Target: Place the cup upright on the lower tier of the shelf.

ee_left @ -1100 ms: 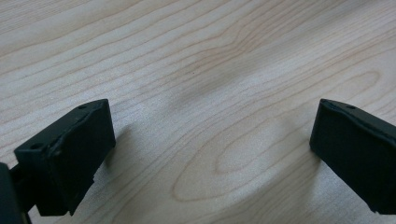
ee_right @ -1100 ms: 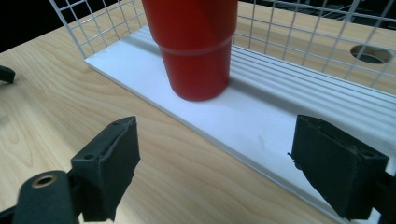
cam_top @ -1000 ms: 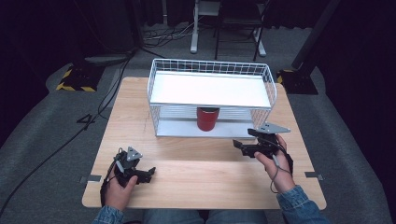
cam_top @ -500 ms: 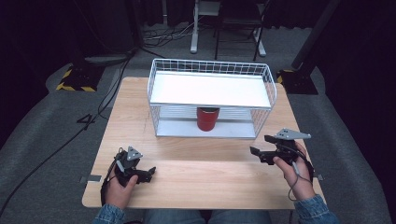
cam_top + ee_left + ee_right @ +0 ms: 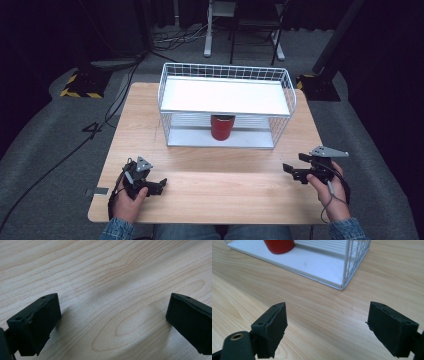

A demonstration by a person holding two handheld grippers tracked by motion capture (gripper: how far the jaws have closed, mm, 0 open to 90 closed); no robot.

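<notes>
One red cup (image 5: 222, 127) (two claws apart)

- A dark mark shaped like the digit "4" (image 5: 94, 131) lies on the grey floor, just left of the wooden table (image 5: 210, 195).
- Yellow-and-black hazard stripes (image 5: 75, 93) edge a dark base plate on the floor, beyond the table's far left corner; they carry no words.
- Nothing else is readable.

Table (image 5: 215, 185) brightly lit from above, surroundings dark; soft shadows; near claw edges blurred.
</notes>
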